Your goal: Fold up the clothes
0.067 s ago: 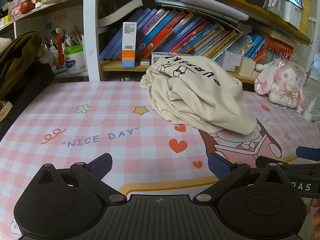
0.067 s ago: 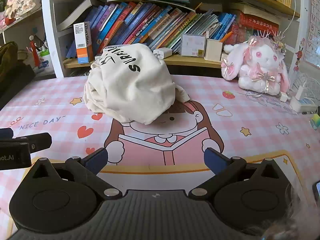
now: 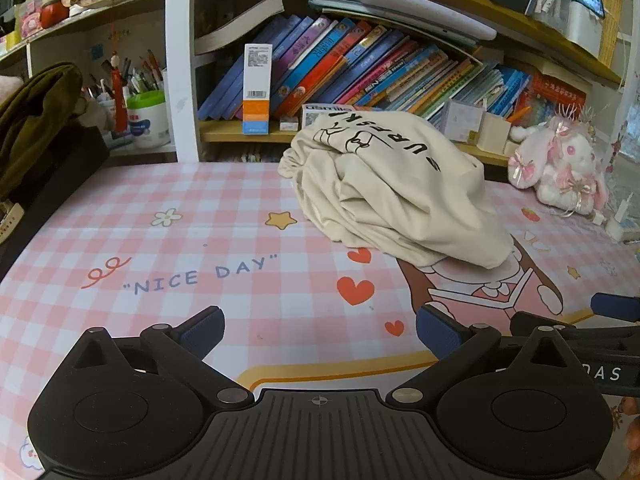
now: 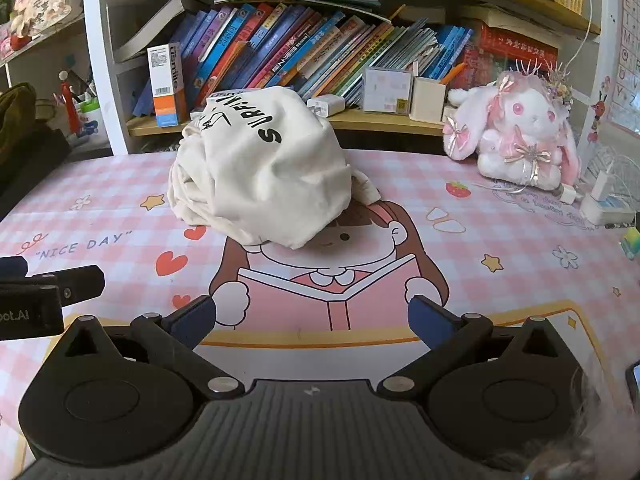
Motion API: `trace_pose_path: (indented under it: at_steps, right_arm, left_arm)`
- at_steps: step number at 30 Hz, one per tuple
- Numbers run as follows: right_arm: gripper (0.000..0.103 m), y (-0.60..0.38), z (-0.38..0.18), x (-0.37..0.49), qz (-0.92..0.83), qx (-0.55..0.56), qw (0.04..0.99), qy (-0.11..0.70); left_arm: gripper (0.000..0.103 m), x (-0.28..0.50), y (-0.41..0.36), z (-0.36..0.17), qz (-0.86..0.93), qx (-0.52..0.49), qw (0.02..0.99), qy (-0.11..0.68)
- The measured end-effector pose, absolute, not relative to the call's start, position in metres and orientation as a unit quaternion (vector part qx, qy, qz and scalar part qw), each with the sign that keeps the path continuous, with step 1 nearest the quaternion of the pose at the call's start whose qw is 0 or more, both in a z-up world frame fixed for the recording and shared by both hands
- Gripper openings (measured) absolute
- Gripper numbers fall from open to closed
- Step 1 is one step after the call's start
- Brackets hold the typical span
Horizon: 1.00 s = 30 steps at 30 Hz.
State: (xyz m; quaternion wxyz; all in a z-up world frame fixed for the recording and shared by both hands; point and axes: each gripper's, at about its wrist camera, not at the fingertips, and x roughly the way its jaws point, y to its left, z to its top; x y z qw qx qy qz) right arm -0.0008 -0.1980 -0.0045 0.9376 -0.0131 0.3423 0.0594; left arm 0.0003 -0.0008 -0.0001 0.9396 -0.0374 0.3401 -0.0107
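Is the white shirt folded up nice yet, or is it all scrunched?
Scrunched. The cream shirt sits in a lumpy, wrinkled heap on the pink checked mat, its black lettering bent over the top, with no flat, neat folds.

Right gripper (image 3: 612,312) cut off by left-wrist view's right edge.

Matt cream cloth garment (image 3: 396,196); glossy smooth printed mat (image 3: 200,216).

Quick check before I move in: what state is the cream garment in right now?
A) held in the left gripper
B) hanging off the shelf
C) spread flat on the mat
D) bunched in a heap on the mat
D: the cream garment sits crumpled in a mound on the pink checked mat, with both grippers open and short of it.
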Motion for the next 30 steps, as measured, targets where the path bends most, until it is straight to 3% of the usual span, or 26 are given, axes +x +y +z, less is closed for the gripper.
trace_pose_path:
  at_steps: [30]
  right_arm:
    - [0.103, -0.1992, -0.0073, -0.006, 0.059, -0.004, 0.936, 0.346]
  left_arm:
    - [0.103, -0.0035, -0.0012, -0.0004, -0.005, -0.032, 0.94, 0.34]
